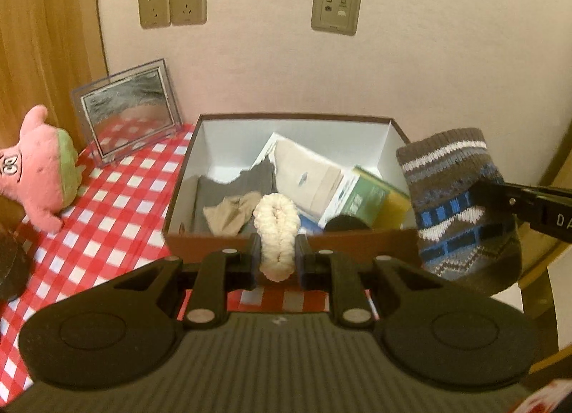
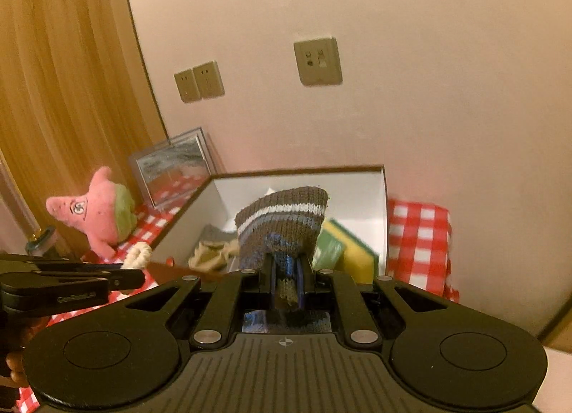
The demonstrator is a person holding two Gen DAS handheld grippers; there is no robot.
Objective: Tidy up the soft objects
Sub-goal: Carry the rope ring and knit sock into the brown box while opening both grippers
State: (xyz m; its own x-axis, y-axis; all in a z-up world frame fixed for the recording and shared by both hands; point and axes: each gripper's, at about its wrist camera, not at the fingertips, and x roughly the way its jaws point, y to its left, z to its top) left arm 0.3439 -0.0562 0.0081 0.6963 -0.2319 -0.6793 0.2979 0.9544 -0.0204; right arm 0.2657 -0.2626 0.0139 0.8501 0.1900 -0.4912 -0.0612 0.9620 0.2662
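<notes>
- Pale pink wall with beige sockets fills the top of both views; below it, a red-and-white checked tablecloth (image 1: 118, 205) covers the table.
- We see an open brown cardboard box with a white lining (image 1: 286, 123) at frame centre, already holding folded cloths and sponges.
- Our left gripper (image 1: 277, 257) pinches a cream fluffy scrunchie (image 1: 277, 230), its long axis running up the frame, away from us.
- Our right gripper (image 2: 286, 282) is clamped on a brown, blue and white striped knitted sock (image 2: 282, 225), cuff pointing towards the box.
- Both items hang at the box's near rim, so we judge each needs carrying forward over the opening; neither looks clearly nearer.
- At left sits a pink star-shaped plush toy (image 1: 39, 170), loose on the cloth, beside a clear-framed mirror (image 1: 128, 109).
</notes>
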